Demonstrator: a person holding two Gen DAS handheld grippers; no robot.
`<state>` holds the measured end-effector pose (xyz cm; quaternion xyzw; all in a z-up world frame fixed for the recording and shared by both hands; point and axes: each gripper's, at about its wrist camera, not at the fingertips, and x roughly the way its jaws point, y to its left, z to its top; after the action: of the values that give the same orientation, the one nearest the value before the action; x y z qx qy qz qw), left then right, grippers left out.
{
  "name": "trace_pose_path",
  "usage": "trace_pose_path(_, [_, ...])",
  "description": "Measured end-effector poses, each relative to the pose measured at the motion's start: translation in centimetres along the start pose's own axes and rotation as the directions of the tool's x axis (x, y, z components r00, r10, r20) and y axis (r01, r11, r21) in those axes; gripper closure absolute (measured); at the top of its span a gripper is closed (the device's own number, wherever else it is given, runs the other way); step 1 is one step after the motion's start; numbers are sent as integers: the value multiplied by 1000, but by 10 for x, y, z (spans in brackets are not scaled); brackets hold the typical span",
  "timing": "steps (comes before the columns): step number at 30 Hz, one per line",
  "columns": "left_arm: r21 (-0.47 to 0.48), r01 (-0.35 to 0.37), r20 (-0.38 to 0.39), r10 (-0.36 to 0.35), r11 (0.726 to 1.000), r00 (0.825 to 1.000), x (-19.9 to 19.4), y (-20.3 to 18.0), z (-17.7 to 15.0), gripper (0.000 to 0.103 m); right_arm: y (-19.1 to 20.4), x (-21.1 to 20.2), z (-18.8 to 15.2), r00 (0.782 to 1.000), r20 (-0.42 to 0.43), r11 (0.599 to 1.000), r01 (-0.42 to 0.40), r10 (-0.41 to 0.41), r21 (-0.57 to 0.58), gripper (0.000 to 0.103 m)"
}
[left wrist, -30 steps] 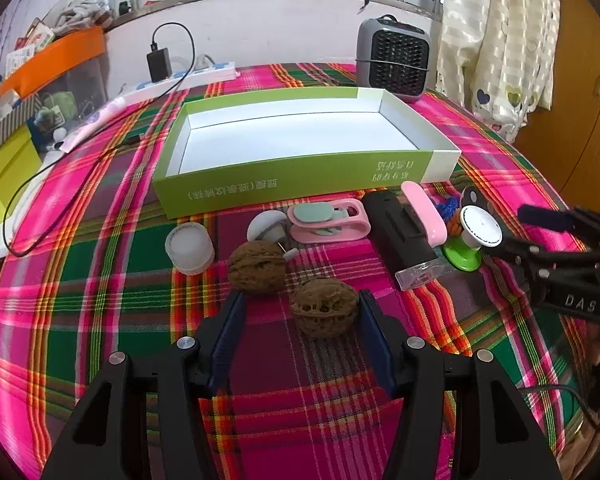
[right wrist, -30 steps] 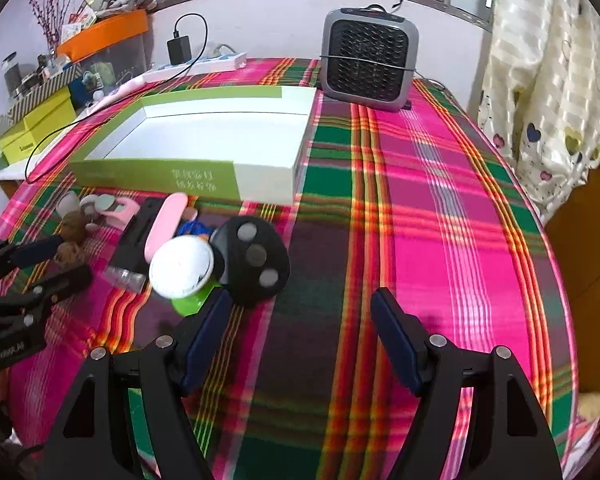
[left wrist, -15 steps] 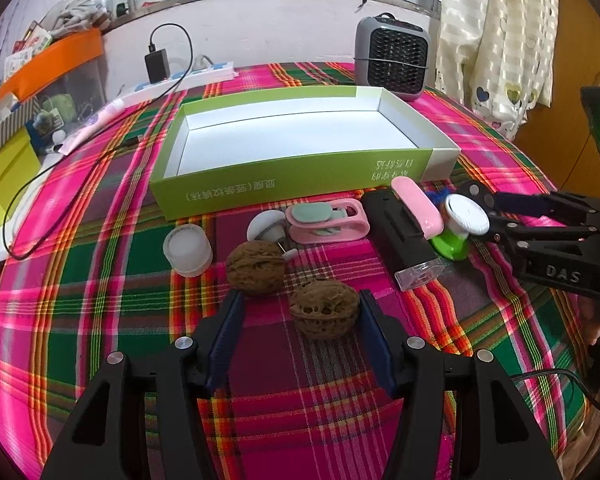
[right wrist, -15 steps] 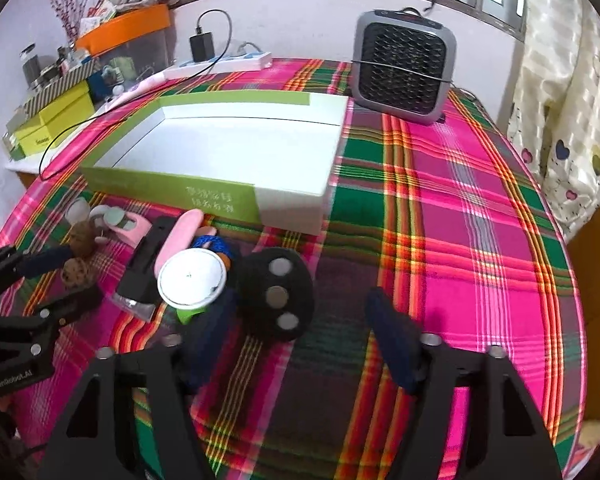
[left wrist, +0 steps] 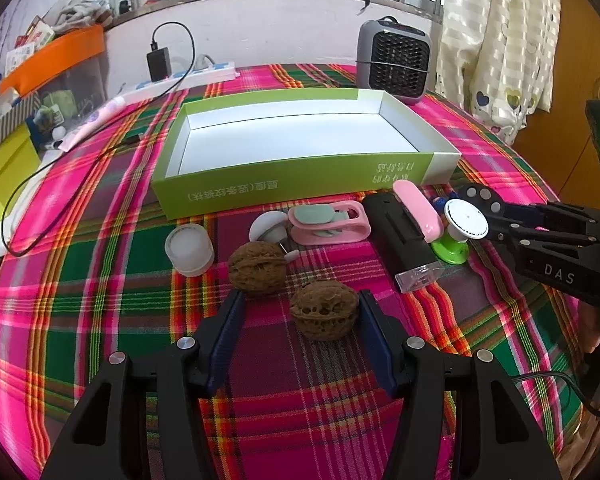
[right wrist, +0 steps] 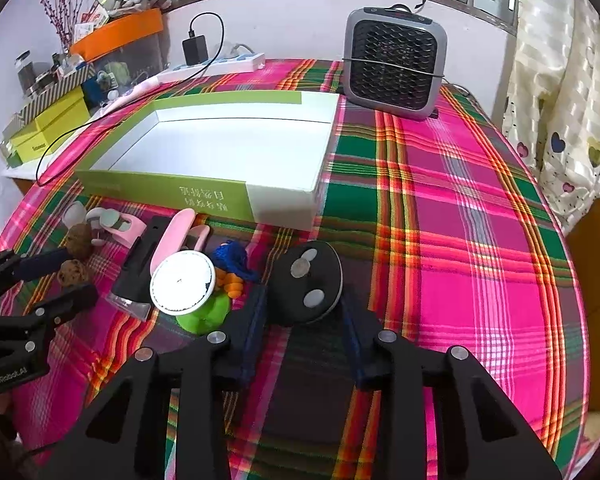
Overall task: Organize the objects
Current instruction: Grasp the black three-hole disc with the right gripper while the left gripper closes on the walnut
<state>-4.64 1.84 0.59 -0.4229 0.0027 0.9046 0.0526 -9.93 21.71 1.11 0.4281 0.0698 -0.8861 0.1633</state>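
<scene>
The surface (left wrist: 100, 240) under its bright plaid cloth carries everything, and the biggest thing on it, the shallow green and white box (left wrist: 304, 188), lies empty, so by my judgement the organizing has barely begun: nothing is packed yet and every small item waits in front of the box's near wall. A grey heater (right wrist: 396, 64) stands behind the box, apart from the job. Along the near wall lie a black case (left wrist: 400, 236) with a pink bar (left wrist: 416, 210) leaning across it, a pink clip (left wrist: 328, 222), a white-topped green knob (left wrist: 460, 228), a white cap (left wrist: 190, 250) and two walnuts. At the far right end of that row sits the black disc (right wrist: 306, 282) with silver dots, and my right claw (right wrist: 304, 328) is closing around it. The disc sits between the blue pads, which look just at its edges, though I cannot tell whether they press on it yet. My left claw (left wrist: 300, 324) stands wide open, low over the cloth. The nearer walnut (left wrist: 324, 310) lies between its fingers, close against the right-side pad, with a clear gap on the other side, so it is not gripped. The other walnut (left wrist: 258, 266) rests just beyond the left fingertip.
</scene>
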Motion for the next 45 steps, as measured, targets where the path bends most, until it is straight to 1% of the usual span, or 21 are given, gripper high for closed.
trace_pose_path(1, [-3,-2,1,2,1000,1000,0,1,0,51,0,0,0,1000,1,1000,-1,1,2,67])
trace_pose_path(4, [-11,0,2,0,1000,1000,-1,3,0,53,0,-3,-3,1000,2,1000,-11,11,10,67])
trace_pose_path(9, [-7,0,3,0,1000,1000,-2,3,-2,54,5,-10,-12,1000,5,1000,-28,28,11,67])
trace_pose_path(17, [6,7,3,-7,1000,1000,-5,4,-5,54,13,-22,-27,1000,1,1000,-27,27,11,67])
trace_pose_path(24, [-3,19,-3,-19,1000,1000,-4,6,-3,54,11,-22,-29,999,8,999,-37,36,29,67])
trace_pose_path(27, [-2,19,-4,-19,1000,1000,-3,5,-2,54,10,-21,-26,998,13,997,-63,62,43,63])
trace_pose_path(28, [-1,17,-4,-17,1000,1000,-2,5,-1,54,10,-20,-25,997,14,995,-81,80,51,58])
trace_pose_path(29, [-2,15,-6,-15,1000,1000,-2,5,-1,54,10,-19,-25,996,17,995,-88,88,56,55])
trace_pose_path(35, [-12,18,-2,-18,1000,1000,-1,6,1,53,10,-16,-22,996,19,993,-88,87,77,55])
trace_pose_path(38, [-17,19,-1,-19,1000,1000,-1,7,1,54,6,-17,-22,995,25,990,-102,100,98,55])
trace_pose_path(41, [-12,11,0,-11,1000,1000,-1,7,1,56,4,-18,-23,995,29,989,-103,100,108,56])
trace_pose_path(42, [-12,9,1,-9,1000,1000,-1,7,1,58,5,-18,-22,995,29,990,-96,94,105,56])
trace_pose_path(43, [-14,9,1,-9,1000,1000,-2,7,1,63,6,-18,-22,996,29,990,-92,89,104,58])
trace_pose_path(45, [-18,7,2,-7,1000,1000,-2,9,2,67,5,-18,-23,996,31,991,-83,80,109,62])
